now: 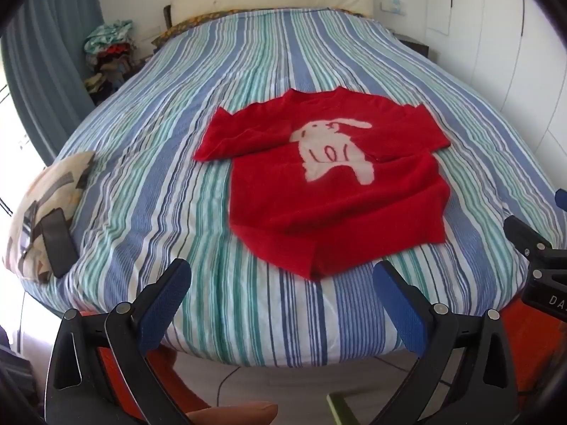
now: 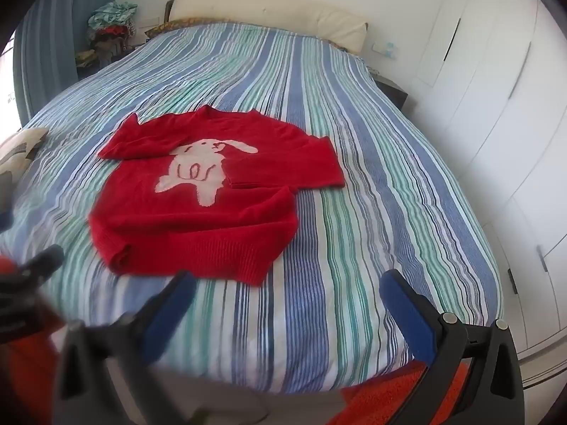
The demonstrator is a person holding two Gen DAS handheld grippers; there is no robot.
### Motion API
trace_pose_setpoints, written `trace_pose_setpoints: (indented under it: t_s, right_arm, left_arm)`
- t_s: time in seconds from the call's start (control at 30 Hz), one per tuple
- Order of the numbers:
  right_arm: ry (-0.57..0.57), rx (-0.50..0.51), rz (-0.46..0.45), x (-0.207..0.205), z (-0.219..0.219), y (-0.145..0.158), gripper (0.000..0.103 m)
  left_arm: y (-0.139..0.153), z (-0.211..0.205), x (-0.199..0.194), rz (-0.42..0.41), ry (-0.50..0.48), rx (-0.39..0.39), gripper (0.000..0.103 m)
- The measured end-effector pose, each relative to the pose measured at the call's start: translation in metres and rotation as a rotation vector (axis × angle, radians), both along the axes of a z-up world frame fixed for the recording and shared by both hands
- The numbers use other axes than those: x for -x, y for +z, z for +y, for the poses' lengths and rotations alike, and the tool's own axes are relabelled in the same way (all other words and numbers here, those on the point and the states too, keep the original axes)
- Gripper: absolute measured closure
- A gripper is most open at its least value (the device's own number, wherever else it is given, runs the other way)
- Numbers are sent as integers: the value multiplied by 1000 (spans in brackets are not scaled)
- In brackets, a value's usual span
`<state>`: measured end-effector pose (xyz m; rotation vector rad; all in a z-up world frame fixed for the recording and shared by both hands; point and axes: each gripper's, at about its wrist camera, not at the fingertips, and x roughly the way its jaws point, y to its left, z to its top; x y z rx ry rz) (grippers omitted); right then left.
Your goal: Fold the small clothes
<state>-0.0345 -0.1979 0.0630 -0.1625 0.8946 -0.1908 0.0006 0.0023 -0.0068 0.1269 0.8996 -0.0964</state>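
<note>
While both of my tools hang over the foot of the bed (image 1: 248,81), neither touches cloth. My left gripper (image 1: 281,292) stands as wide as it goes, blue pads apart, nothing between them, tilted down at the striped cover. From it the red sweater (image 1: 329,184) lies ahead and to the right, flat on the cover, collar toward the headboard and hem toward me — so its long axis runs away from me, roughly along the stripes. Its left sleeve (image 1: 244,134) is folded in across the chest beside the white rabbit motif (image 1: 336,152), and the other sleeve lies crossed in from the right. The hem's near corner sits just beyond my left pads, the closest part of the garment to either tool. Further right, my right gripper (image 2: 287,301) is equally wide and empty; in its view the sweater (image 2: 198,212) lies ahead and to the left, with the hem's right-hand corner (image 2: 255,276) near its left finger. So the garment sits between my two hands, a little nearer the left one. I judge the next fold wants each tool on its own hem corner, carrying the hem up toward the collar — a straight push along that long axis. A patterned cushion (image 1: 46,212) at the far left edge lies well apart from all this.
</note>
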Motion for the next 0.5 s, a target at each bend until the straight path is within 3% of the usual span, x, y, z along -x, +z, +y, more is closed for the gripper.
trace_pose_setpoints:
  t_s: [0.5]
  right_arm:
    - [-3,3,2,1,-3,0,0]
  left_arm:
    - [-3,2,-3,16,28,13,0]
